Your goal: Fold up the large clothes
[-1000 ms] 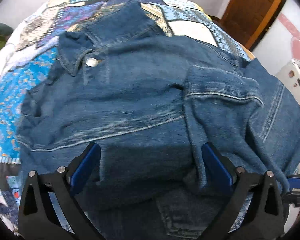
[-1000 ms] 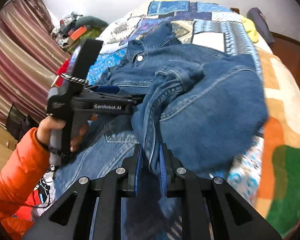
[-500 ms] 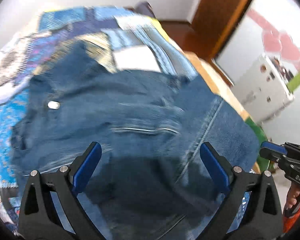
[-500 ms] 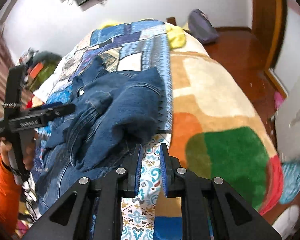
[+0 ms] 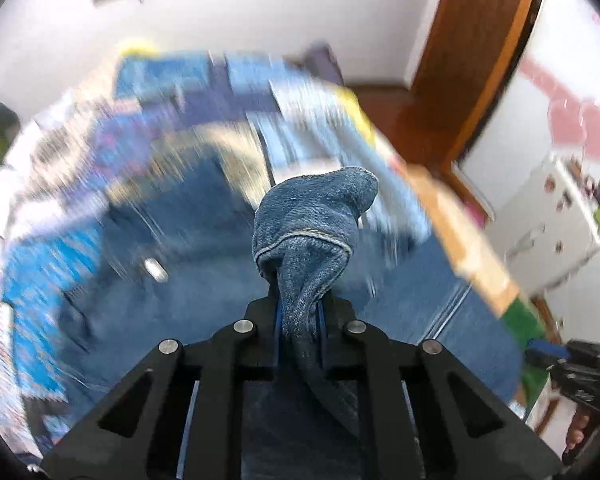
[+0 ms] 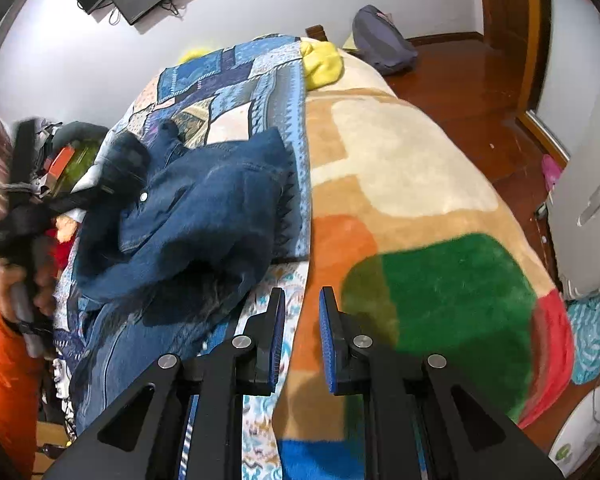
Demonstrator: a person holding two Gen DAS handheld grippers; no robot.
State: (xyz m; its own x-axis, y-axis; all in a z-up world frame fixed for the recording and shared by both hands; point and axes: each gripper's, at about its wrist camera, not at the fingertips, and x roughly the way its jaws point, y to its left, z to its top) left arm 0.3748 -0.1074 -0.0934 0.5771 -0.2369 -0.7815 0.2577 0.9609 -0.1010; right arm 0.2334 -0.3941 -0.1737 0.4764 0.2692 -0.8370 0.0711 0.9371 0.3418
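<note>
Where faded denim bunches (image 5: 300,264), left tongs (image 5: 299,320) just closed, pinching.

Black tongs (image 6: 302,332) with blue ribbed pads (image 6: 327,344), silver screws (image 6: 242,342), and an orange sleeve (image 6: 8,380) on the person

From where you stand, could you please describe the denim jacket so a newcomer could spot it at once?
Find the bed; on its patchwork quilt lies the denim jacket. It is the only dark blue, bunched-up garment there, with one silver button showing.
</note>
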